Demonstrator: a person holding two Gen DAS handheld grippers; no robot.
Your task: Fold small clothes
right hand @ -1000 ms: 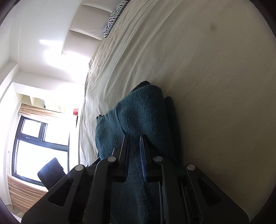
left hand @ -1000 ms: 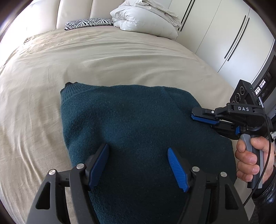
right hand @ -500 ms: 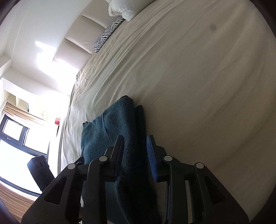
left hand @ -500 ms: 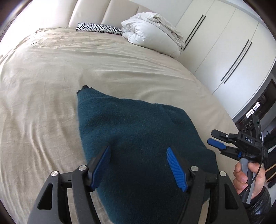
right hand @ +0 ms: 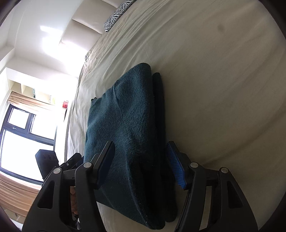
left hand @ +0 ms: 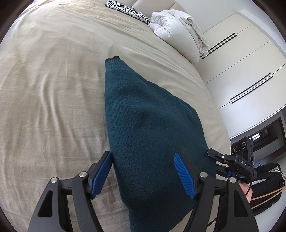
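Note:
A dark teal knitted sweater (left hand: 148, 128) lies folded in layers on the beige bed sheet (left hand: 53, 89). My left gripper (left hand: 144, 171) is open and empty, hovering above the sweater's near end, jaws wide apart. My right gripper (right hand: 141, 162) is open, its jaws standing either side of the folded stack's near edge (right hand: 135, 142) without pinching it. The right gripper also shows in the left wrist view (left hand: 230, 160) at the sweater's right edge. The left gripper shows in the right wrist view (right hand: 71, 162) at the lower left.
A zebra-print pillow (left hand: 127, 10) and a white bundled duvet (left hand: 178, 30) lie at the head of the bed. White wardrobe doors (left hand: 241, 62) stand to the right. A window (right hand: 21, 139) is on the far side. A dark bag (left hand: 264, 187) sits beside the bed.
My right gripper opened and let go of the sweater's folded edge. My left gripper stayed open and drew back, turning so the sweater now runs lengthwise away from it.

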